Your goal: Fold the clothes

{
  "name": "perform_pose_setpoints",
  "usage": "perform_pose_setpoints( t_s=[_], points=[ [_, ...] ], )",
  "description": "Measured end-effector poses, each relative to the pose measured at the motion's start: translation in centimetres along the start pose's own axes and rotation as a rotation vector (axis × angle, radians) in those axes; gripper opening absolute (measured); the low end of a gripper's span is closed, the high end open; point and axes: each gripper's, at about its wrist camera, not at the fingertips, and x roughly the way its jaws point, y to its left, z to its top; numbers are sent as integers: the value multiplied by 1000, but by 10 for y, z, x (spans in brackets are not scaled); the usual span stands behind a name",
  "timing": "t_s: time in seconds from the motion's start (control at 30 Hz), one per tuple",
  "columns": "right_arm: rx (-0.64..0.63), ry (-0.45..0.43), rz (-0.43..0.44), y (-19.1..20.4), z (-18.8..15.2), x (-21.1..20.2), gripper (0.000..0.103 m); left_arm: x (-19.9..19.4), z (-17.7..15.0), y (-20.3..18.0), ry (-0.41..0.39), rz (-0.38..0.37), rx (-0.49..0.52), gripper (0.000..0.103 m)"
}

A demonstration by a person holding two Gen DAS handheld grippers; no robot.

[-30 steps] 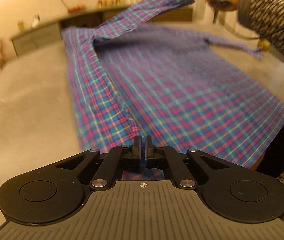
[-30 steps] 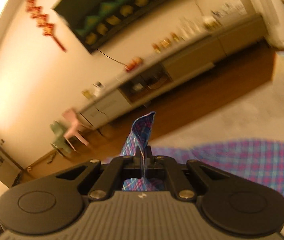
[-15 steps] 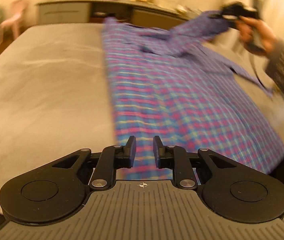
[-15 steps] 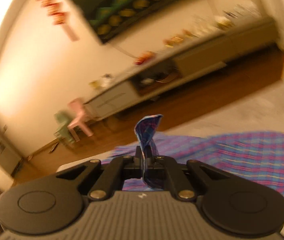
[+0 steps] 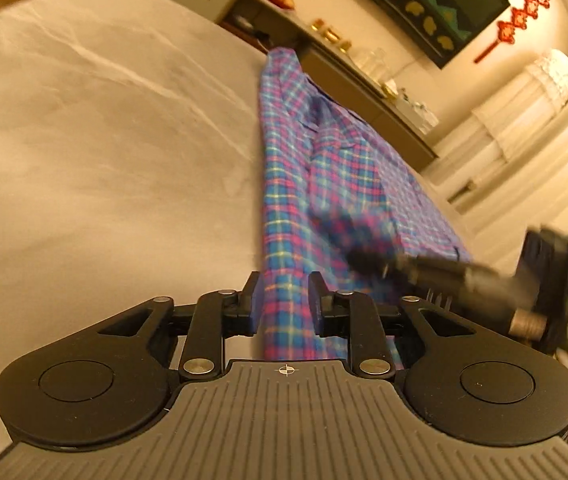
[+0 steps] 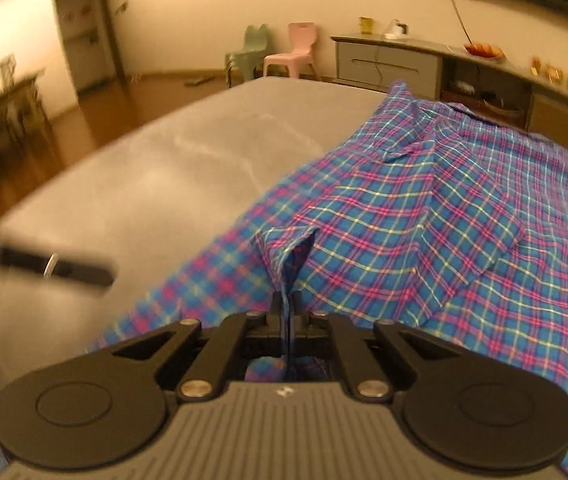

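The plaid shirt [image 6: 423, 216] lies on the right part of the grey table [image 5: 96, 152]. The right gripper [image 6: 287, 304] pinches a fold of it; the left gripper [image 5: 284, 292] jaws are opening, pads off the cloth between them.

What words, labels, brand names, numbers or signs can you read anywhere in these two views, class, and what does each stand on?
No readable text in either view.
Left gripper housing: a small crosshair mark only, no letters.
Right gripper housing: a small pale mark, too small to read.
Red hanging ornament on the wall: any characters too blurred to read.
Plaid shirt: no label visible.
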Motion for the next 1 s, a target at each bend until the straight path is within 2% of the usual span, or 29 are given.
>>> perform_pose_setpoints(
  t_s=[0.13,0.2,0.27,0.37,0.43,0.53,0.67,0.77,0.83,1.0],
  points=[
    [-76,-44,-44,11,2,-14,2,37,26,2,7,-93,-74,38],
    [-105,-91,-62,14,7,-24,2,57,43,-1,9,-157,-120,41],
    [-157,-129,-56,22,9,-34,2,75,62,-4,2,-203,-155,50],
    [-251,-146,-45,39,1,-39,2,100,94,-7,22,-259,-158,55],
    [-302,-140,-48,48,-9,-36,2,113,116,-8,40,-239,-121,55],
    [-315,-113,-47,52,-22,-29,2,137,151,-12,47,-164,-72,55],
    [-335,-85,-38,54,-27,-21,2,166,184,-28,69,-120,-12,55],
    [-378,-55,-7,57,-30,-17,3,165,179,-39,115,-112,61,56],
    [-395,-42,-14,56,-35,-10,4,153,164,-40,137,-83,113,56],
    [-381,-50,-9,49,-28,-7,8,95,111,-32,171,-76,157,57]
  ],
)
